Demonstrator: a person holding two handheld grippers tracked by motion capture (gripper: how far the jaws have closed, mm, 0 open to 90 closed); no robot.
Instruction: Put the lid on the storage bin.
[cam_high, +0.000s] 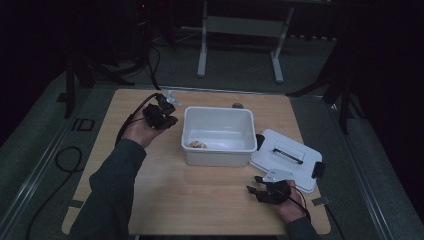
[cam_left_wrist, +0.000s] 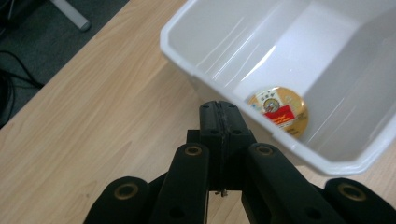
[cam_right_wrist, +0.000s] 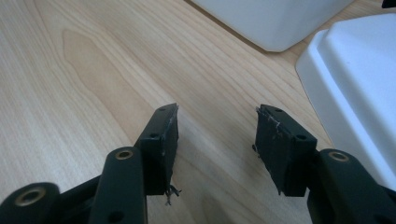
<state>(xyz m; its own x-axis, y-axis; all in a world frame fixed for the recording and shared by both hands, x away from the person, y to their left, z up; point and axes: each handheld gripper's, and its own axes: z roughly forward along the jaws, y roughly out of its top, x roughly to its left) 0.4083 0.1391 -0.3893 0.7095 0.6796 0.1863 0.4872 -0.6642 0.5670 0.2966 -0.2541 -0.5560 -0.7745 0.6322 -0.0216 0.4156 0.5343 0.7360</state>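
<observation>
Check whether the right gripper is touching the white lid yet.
Apart. In the right gripper view the open right gripper hangs over bare table, wood grain showing between its right jaw and the white lid.

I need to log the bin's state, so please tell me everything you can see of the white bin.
The bin is a white, glossy, plastic-looking rectangular tub with a rolled rim and rounded corners. It stands upright and open near the middle of the table; its lid lies beside it. Inside, one round tin with a yellow-red label lies flat in a corner.

A white bin (cam_high: 218, 136) sits mid-table, its lid (cam_high: 286, 157) lying flat beside it, a small round item (cam_high: 197, 145) inside.
</observation>
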